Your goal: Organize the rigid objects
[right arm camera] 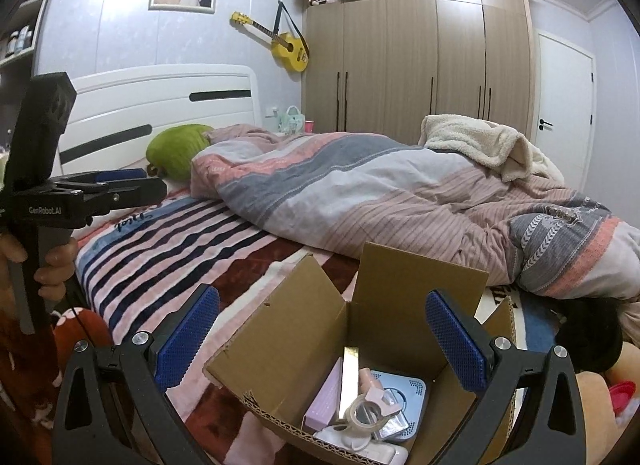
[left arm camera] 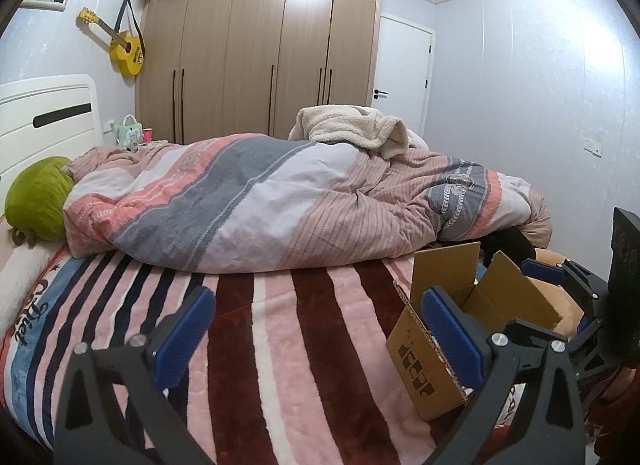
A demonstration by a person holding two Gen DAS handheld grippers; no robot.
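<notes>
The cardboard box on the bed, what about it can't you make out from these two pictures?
- Left wrist view: the cardboard box's contents are hidden by its own wall and flaps.
- Right wrist view: the box's near side is cut off by the bottom edge; items under the tape roll are overlapped and unclear.
- Printed marks on the box are too small to read.

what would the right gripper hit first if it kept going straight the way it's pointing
Probably the open cardboard box: the right gripper, jaws wide and empty, points down into it, so it would meet the tape roll and other items inside first. Depth is hard to judge.
</notes>
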